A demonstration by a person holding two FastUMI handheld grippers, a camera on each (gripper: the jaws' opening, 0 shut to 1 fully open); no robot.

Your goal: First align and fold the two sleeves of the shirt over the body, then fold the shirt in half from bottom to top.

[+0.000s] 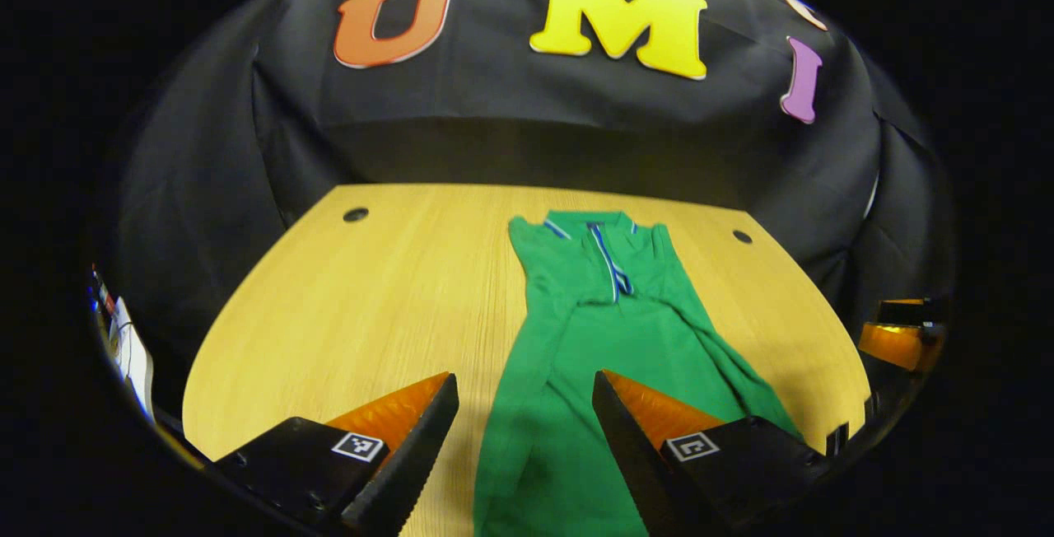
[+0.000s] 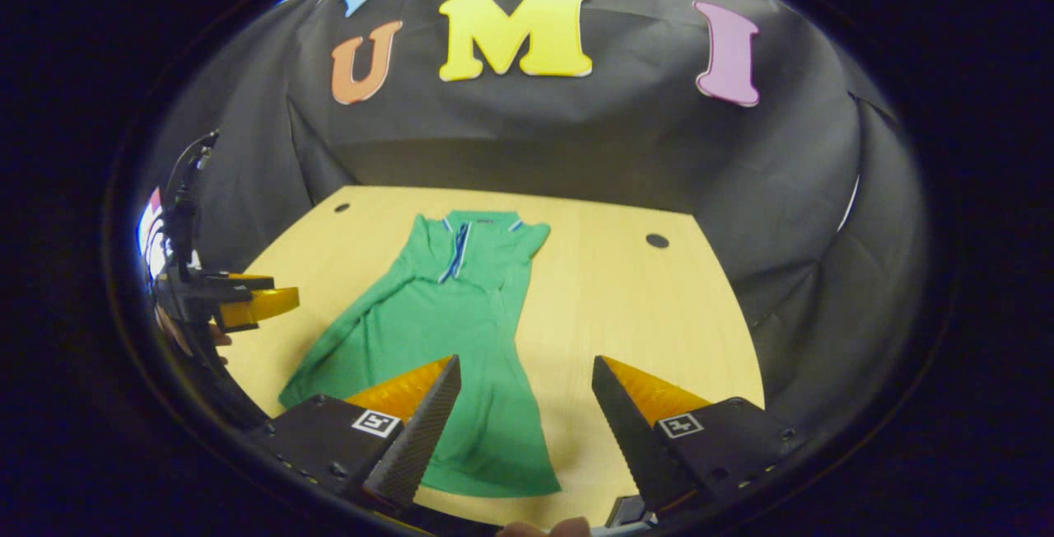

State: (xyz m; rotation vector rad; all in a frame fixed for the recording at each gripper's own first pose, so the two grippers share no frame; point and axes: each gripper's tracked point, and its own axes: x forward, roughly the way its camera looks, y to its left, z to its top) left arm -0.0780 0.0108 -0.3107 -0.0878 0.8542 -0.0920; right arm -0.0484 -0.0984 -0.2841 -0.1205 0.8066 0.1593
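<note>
Both claws hover spread, left claw [image 1: 525, 438] and right claw [image 2: 525, 426], shirt [image 2: 445, 331] lying lengthwise ahead, hem nearest.

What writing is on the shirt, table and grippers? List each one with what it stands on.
None to read.
Shirt: no print visible.
Table: no writing.
Left gripper and right gripper: each finger bears a square coded marker, a pattern, not words.
</note>
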